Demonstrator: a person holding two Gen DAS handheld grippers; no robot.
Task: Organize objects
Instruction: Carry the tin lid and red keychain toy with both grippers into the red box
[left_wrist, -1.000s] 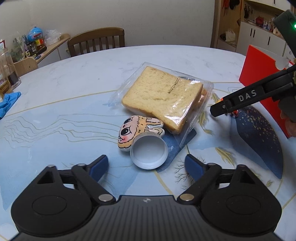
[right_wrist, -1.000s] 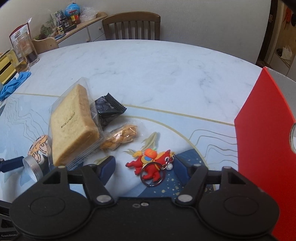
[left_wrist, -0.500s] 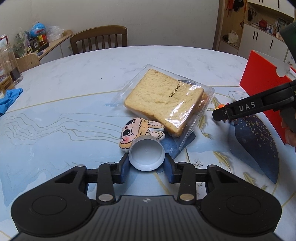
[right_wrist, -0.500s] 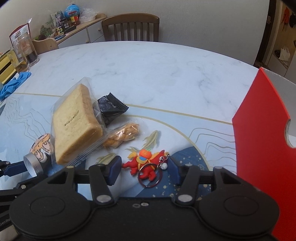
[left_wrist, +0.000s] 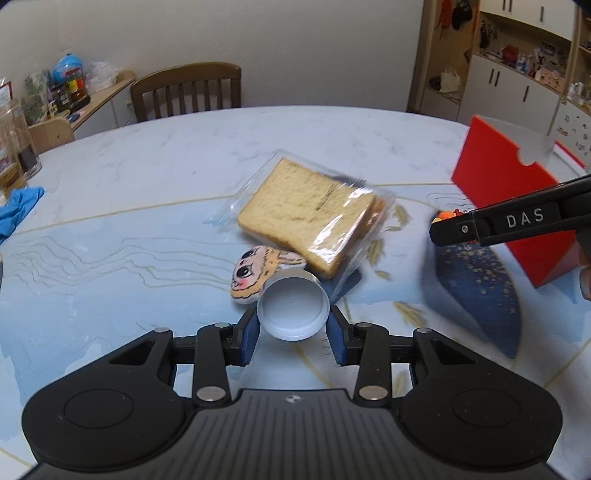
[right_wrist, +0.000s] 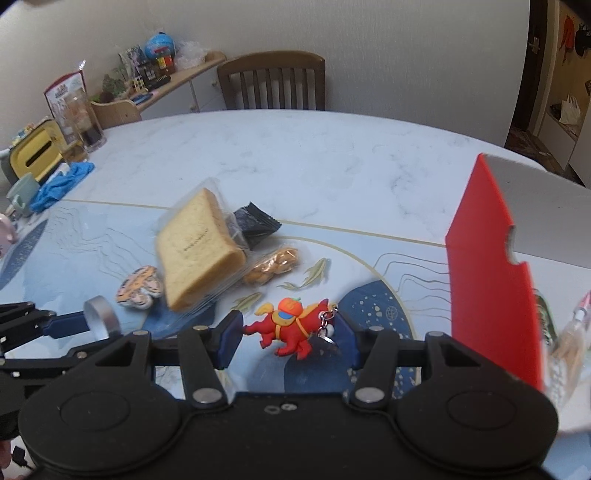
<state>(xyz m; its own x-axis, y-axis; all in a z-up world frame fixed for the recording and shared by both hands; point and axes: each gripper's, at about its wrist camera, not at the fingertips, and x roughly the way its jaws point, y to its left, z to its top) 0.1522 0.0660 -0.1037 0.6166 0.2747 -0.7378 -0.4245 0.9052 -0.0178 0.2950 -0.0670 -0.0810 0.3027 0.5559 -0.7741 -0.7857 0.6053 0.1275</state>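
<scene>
My left gripper (left_wrist: 293, 332) is shut on a small round silver tin (left_wrist: 292, 309), lifted off the table; the tin also shows in the right wrist view (right_wrist: 99, 318). My right gripper (right_wrist: 290, 336) is shut on a red dragon keychain (right_wrist: 290, 326), held above the table. A bagged bread slice (left_wrist: 308, 216) lies in the middle, with a tiger-face toy (left_wrist: 258, 271) beside it. A black snack packet (right_wrist: 255, 225) and a bag of nuts (right_wrist: 273, 266) lie by the bread. A red box (right_wrist: 491, 273) stands at the right.
A blue cloth (right_wrist: 61, 184), a glass jar (right_wrist: 83, 125), a yellow box (right_wrist: 35, 155) and a mug sit at the table's left edge. A wooden chair (right_wrist: 273, 81) stands behind the table. Cabinets line the right wall (left_wrist: 517, 85).
My left gripper closed on the silver tin and lifted it. My right gripper closed on the red dragon keychain and raised it off the table.
</scene>
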